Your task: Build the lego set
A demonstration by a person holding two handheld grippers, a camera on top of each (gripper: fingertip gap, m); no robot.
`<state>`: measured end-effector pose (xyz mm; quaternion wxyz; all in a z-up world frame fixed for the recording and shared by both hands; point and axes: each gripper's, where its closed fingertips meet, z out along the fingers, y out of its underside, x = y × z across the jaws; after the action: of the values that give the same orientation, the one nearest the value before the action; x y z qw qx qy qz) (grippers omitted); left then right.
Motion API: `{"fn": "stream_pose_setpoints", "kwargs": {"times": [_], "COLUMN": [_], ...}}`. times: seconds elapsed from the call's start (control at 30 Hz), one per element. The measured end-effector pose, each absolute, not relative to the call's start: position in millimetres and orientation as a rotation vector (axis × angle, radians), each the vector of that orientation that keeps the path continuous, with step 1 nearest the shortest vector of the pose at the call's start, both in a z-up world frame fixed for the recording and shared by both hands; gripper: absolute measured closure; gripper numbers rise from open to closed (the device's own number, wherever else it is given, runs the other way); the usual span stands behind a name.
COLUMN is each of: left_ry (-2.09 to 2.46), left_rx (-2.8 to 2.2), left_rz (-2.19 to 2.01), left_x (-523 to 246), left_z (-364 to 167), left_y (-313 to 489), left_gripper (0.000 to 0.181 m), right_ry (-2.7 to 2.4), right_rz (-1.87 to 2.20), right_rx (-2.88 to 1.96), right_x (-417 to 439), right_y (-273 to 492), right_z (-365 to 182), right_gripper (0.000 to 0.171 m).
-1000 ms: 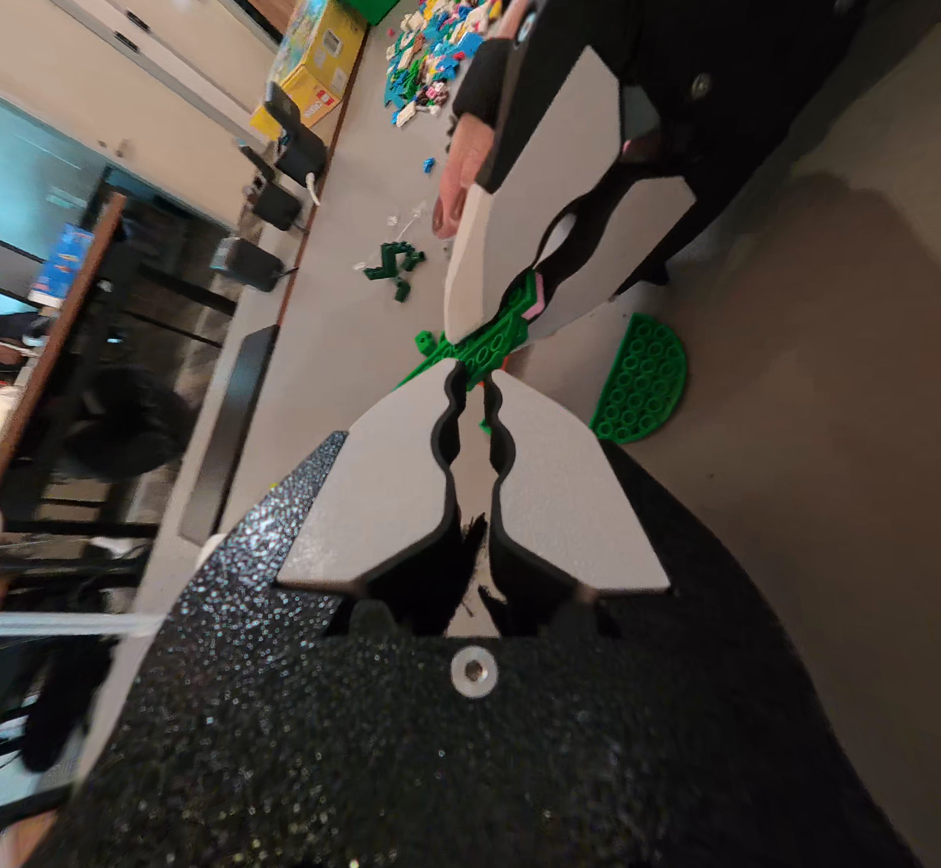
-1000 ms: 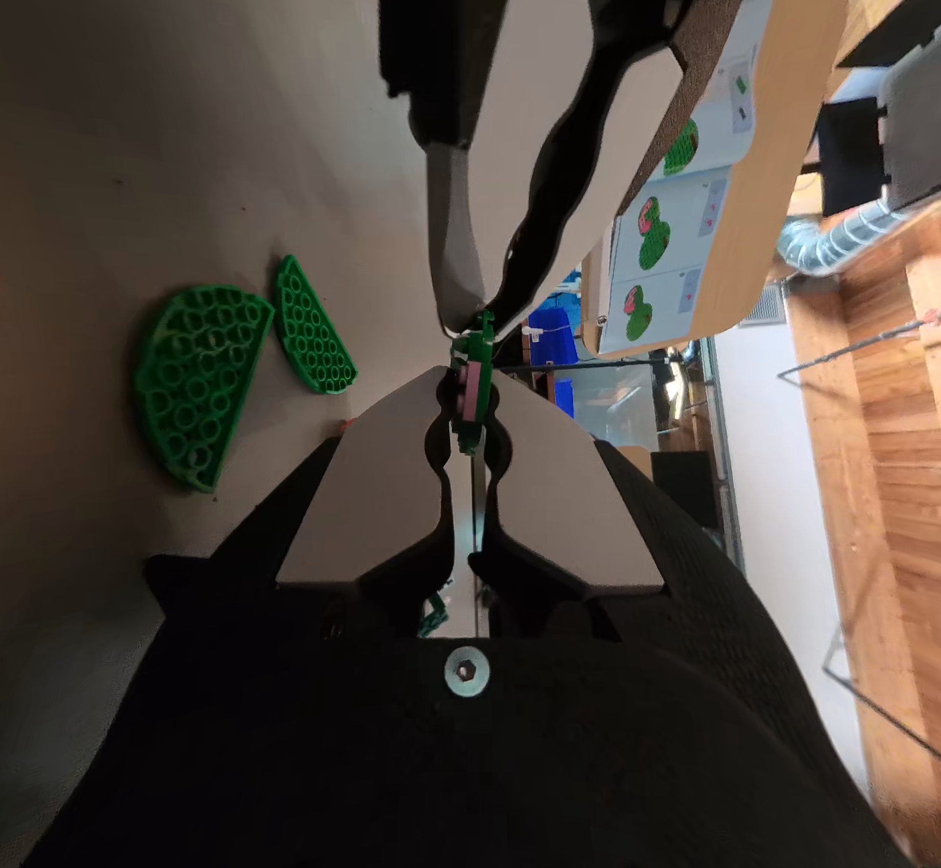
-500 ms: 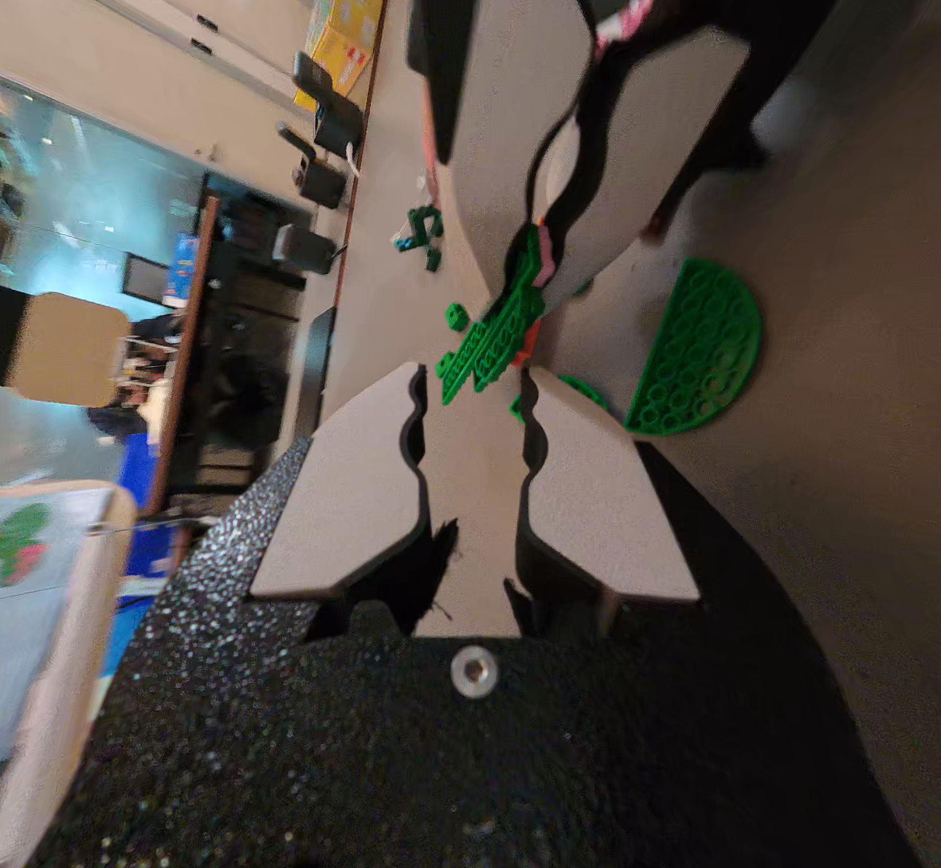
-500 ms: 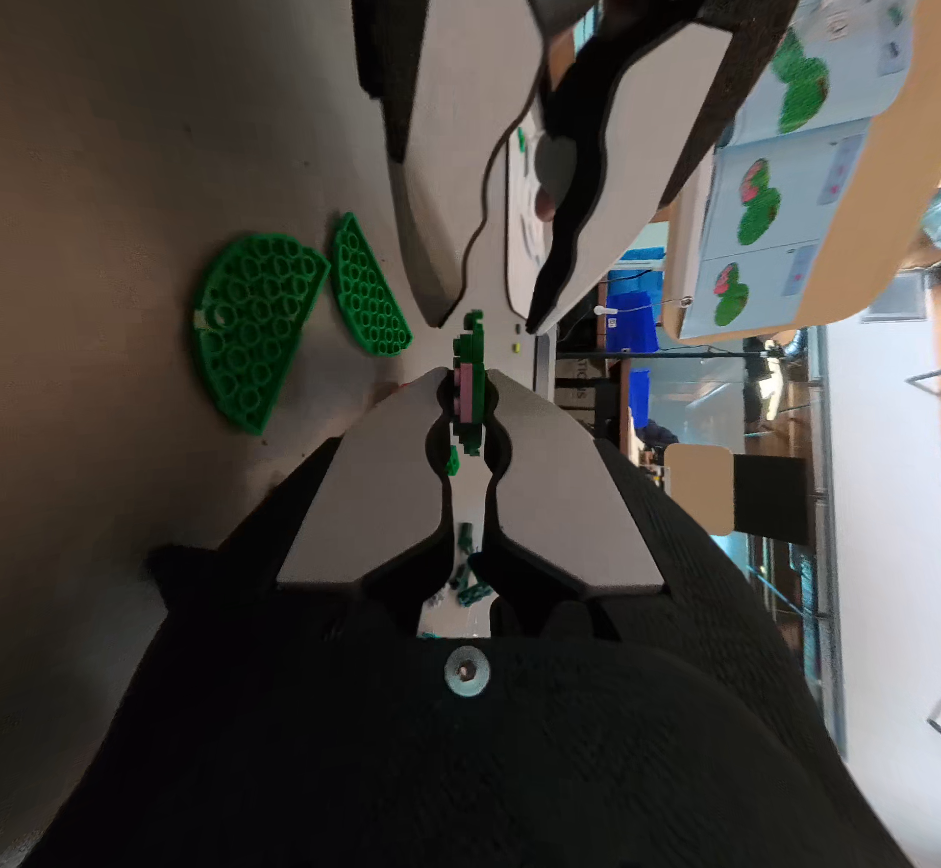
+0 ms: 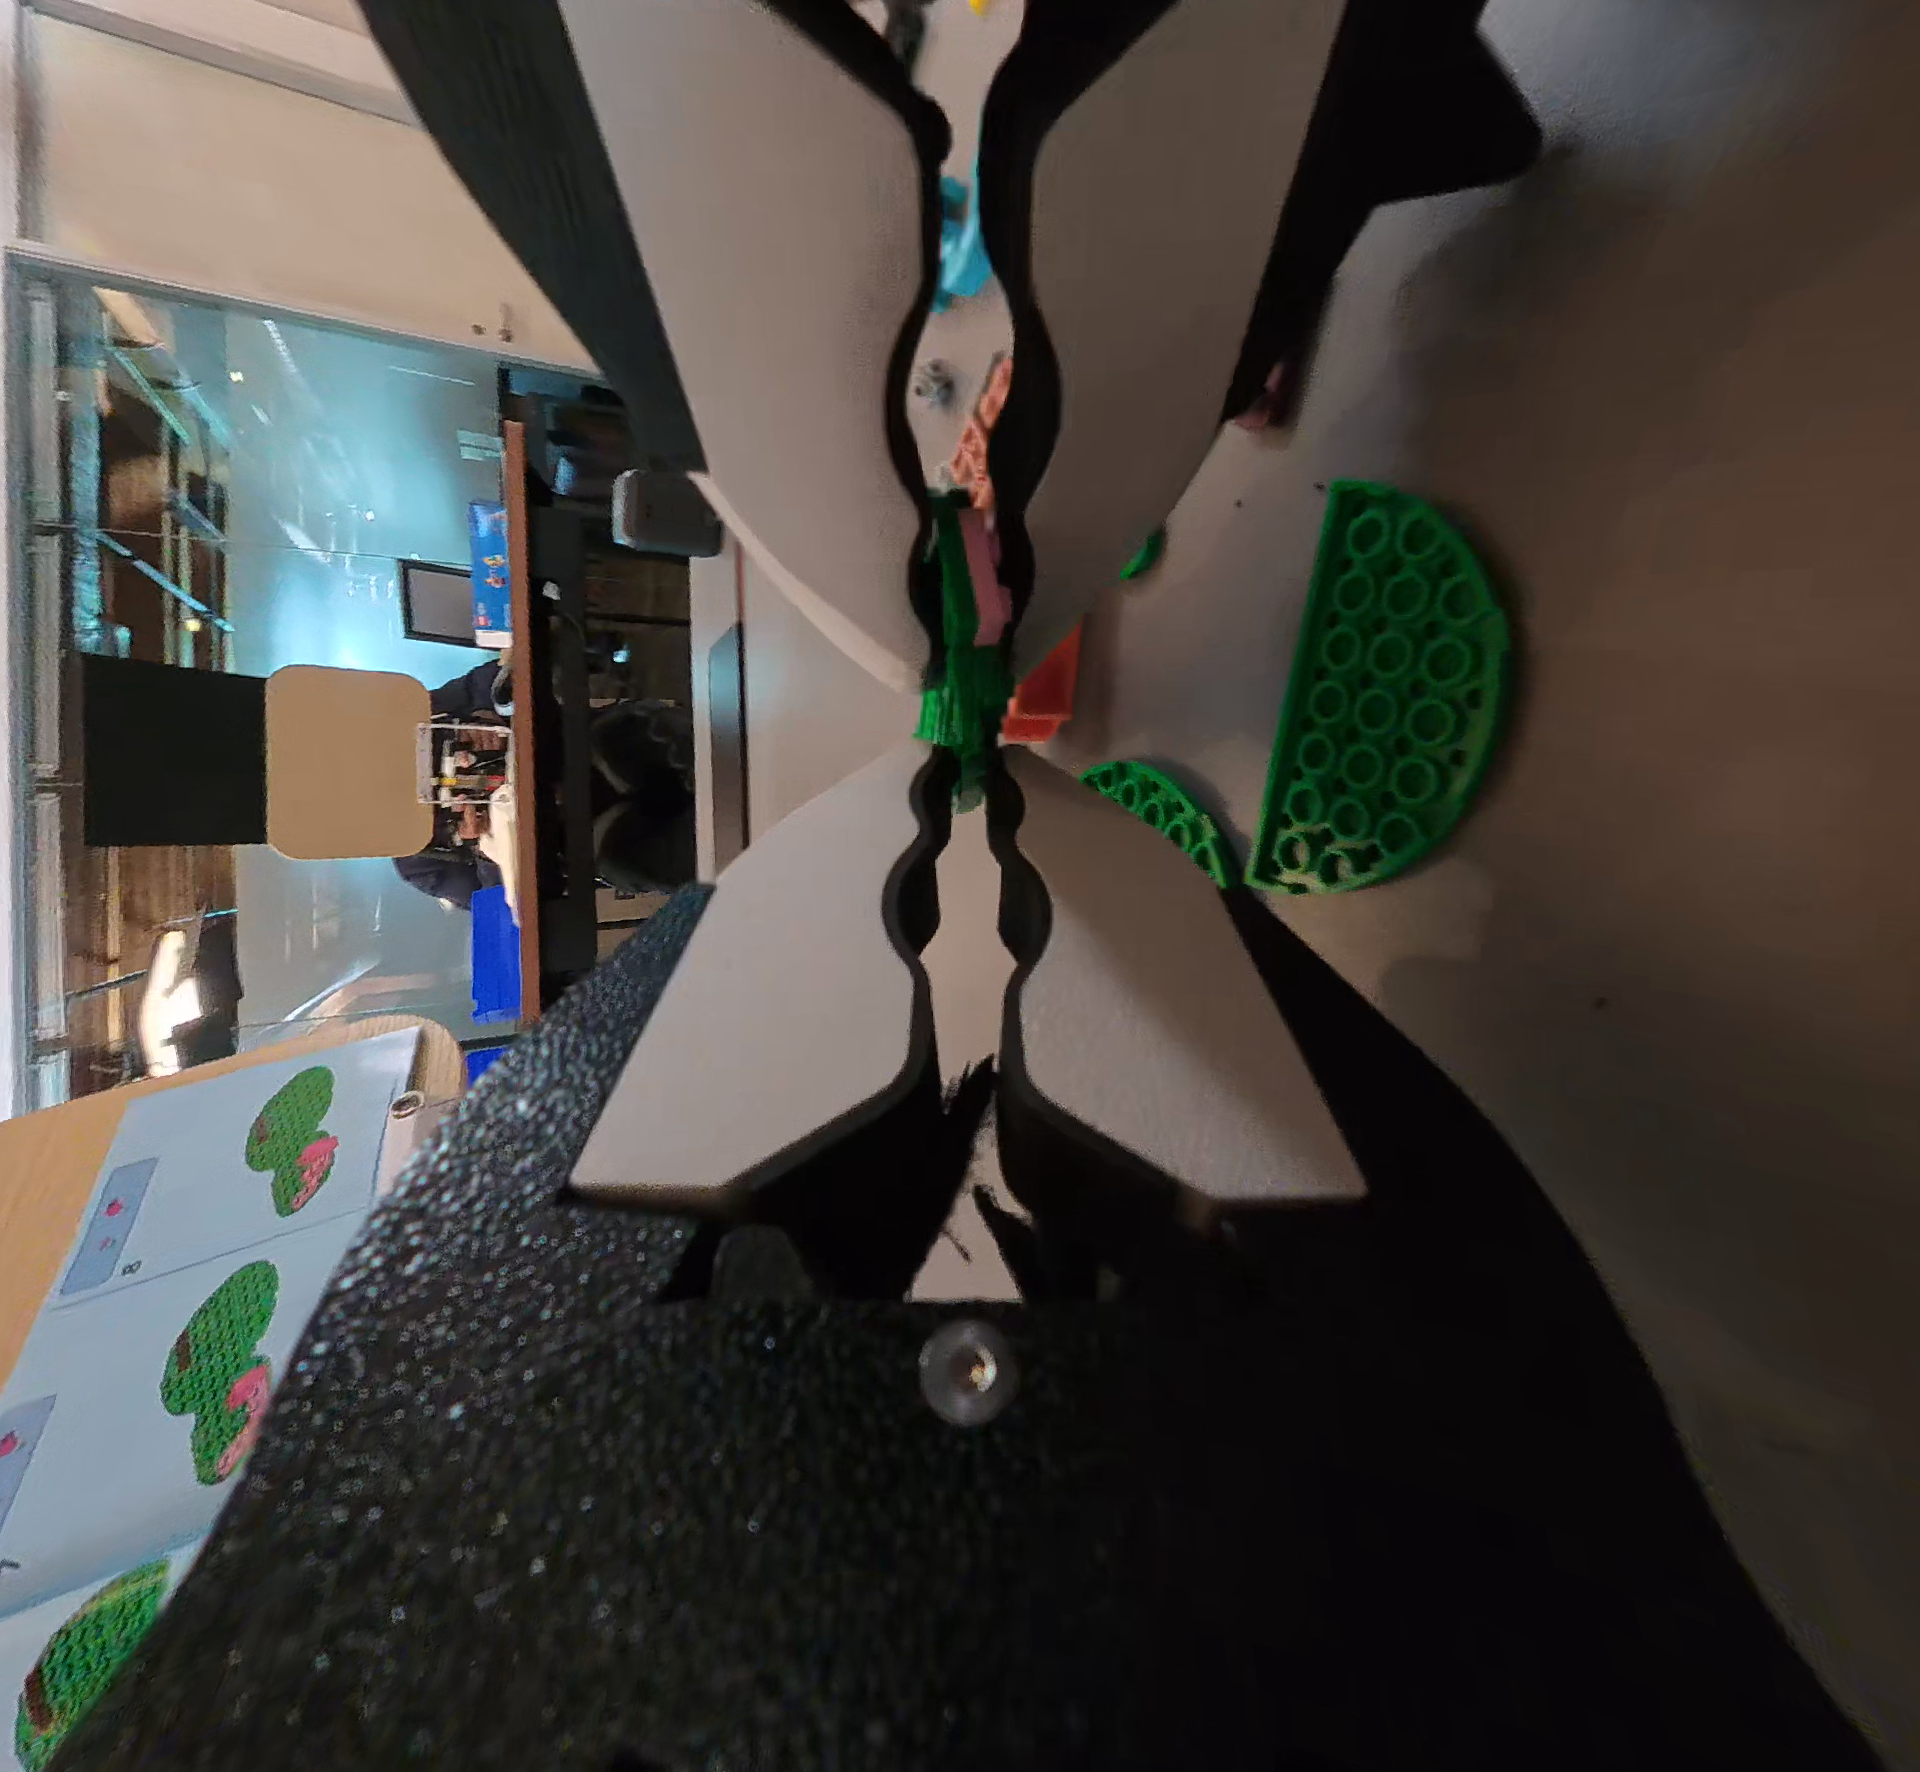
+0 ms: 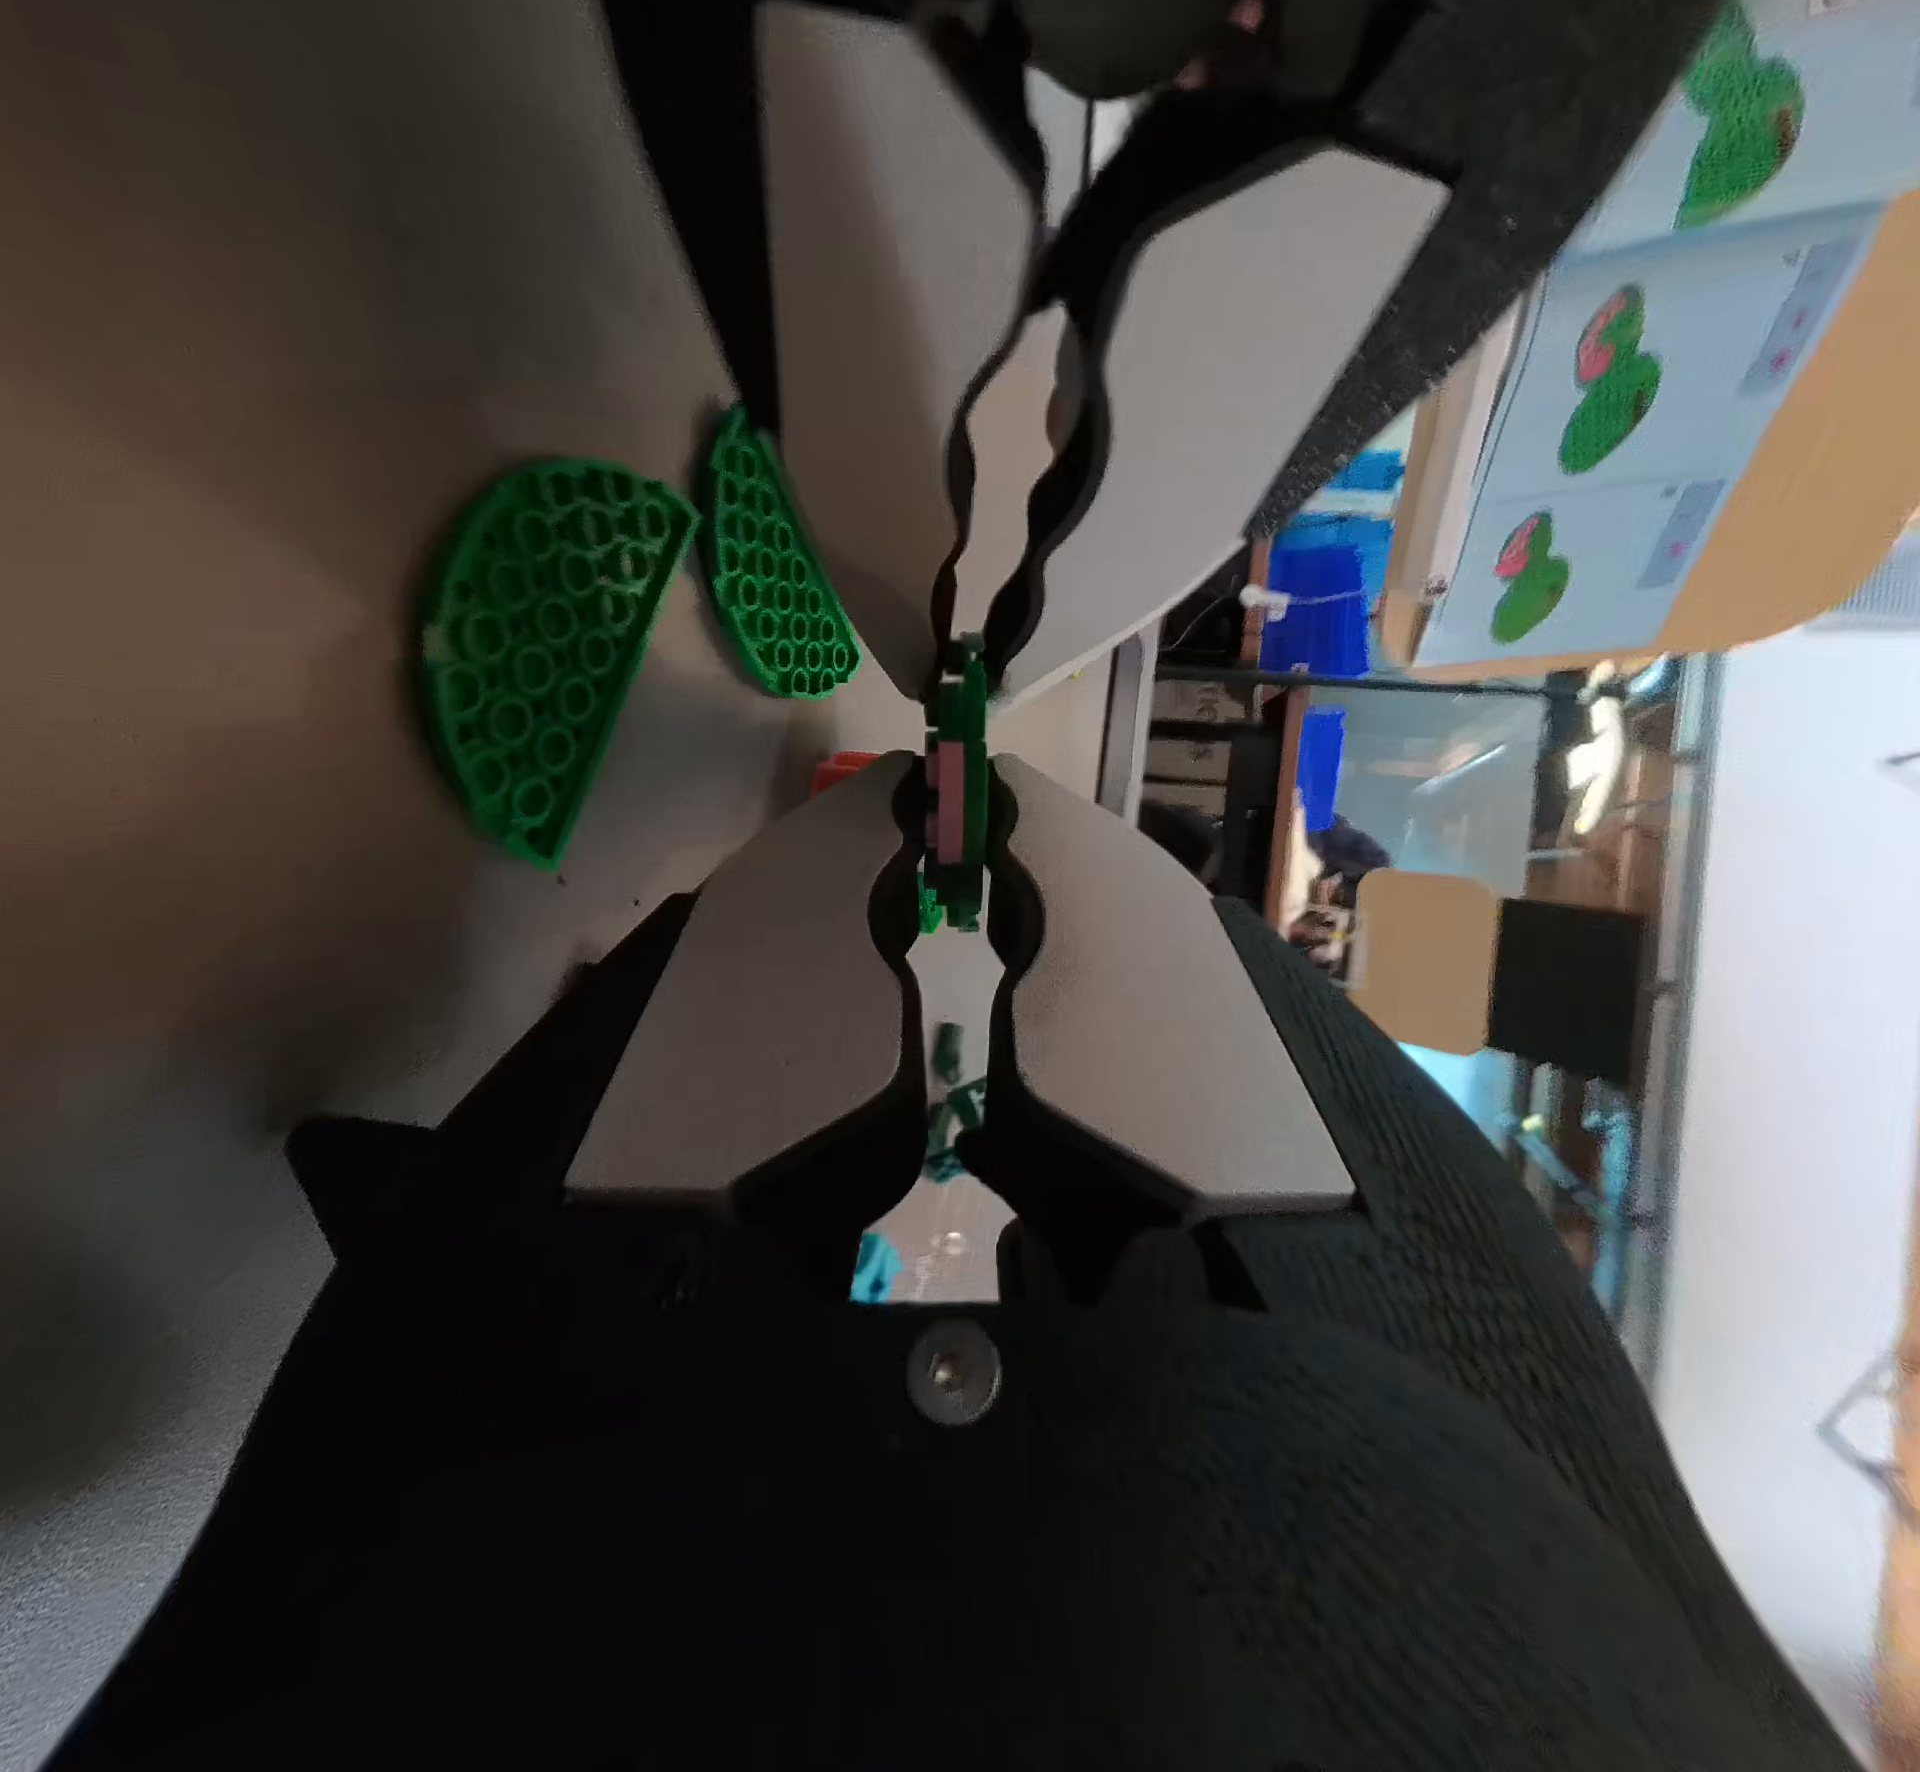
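Observation:
A flat green lego assembly with a pink piece on it point(image 6: 956, 818) is held edge-on above the table between both grippers. My right gripper point(image 6: 956, 772) is shut on its pink middle. My left gripper point(image 5: 964, 772) faces it tip to tip, and its jaws are closed on the green end of the assembly point(image 5: 961, 683). In the right wrist view the left gripper point(image 6: 966, 673) comes in from the top. In the left wrist view the right gripper point(image 5: 971, 652) comes in from the top.
Two green half-round plates lie on the grey table, a large one point(image 5: 1382, 694) point(image 6: 540, 652) and a small one point(image 5: 1164, 813) point(image 6: 779, 569). A red-orange piece point(image 5: 1039, 694) lies beside them. An open instruction booklet point(image 5: 187, 1307) point(image 6: 1621, 434) stands on a wooden stand.
Half a second ago my left gripper was open and clear of the assembly. It has moved in and closed on the green end. The right gripper kept its hold.

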<state>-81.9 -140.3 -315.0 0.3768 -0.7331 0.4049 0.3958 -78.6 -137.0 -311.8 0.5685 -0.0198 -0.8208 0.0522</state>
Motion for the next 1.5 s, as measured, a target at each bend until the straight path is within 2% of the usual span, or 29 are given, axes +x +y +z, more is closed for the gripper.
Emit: {"fn": "stream_pose_setpoints", "kwargs": {"times": [0.33,0.43,0.53,0.67,0.83,0.97,1.1,1.33,1.4,1.5], "left_ry": [0.739,0.59,0.572,0.589,0.499,0.464,0.458,0.611,0.752,0.946], "left_rx": [-2.048,-2.001,-1.944,-2.047,-2.204,-2.256,-2.364,-2.166,-2.045,-1.881], "left_rz": [0.593,0.382,0.484,0.673,0.525,0.581,0.561,0.646,0.736,0.982], "left_x": [-77.0,-72.9,-86.7,-116.5,-126.7,-153.7,-160.6,-139.2,-122.1,-105.3], "left_z": [-315.0,-294.9,-276.7,-293.0,-321.4,-331.6,-344.4,-323.0,-316.2,-309.5], "left_y": [-142.0,-140.9,-148.6,-155.8,-160.7,-171.5,-181.7,-164.7,-156.7,-147.5], "left_gripper": [0.173,0.177,0.177,0.177,0.176,0.175,0.14,0.113,0.119,0.141], "right_ry": [-1.867,-1.908,-1.894,-1.89,-1.812,-1.809,-1.809,-1.821,-1.831,-1.836], "right_rz": [0.063,-0.036,0.083,0.067,0.088,0.085,0.112,0.211,0.24,0.287], "right_rx": [0.108,0.277,0.242,0.157,0.09,0.078,0.05,0.002,-0.007,-0.008], "right_x": [-75.7,-72.5,-75.6,-80.1,-81.3,-83.0,-84.0,-82.4,-81.3,-78.9], "right_y": [-139.6,-146.4,-162.5,-147.5,-138.9,-135.9,-136.7,-142.1,-144.8,-150.8], "right_z": [-308.8,-335.4,-332.5,-328.1,-309.3,-312.0,-312.8,-310.5,-311.0,-309.4], "right_gripper": [0.163,0.165,0.165,0.164,0.165,0.165,0.165,0.165,0.165,0.165]}}
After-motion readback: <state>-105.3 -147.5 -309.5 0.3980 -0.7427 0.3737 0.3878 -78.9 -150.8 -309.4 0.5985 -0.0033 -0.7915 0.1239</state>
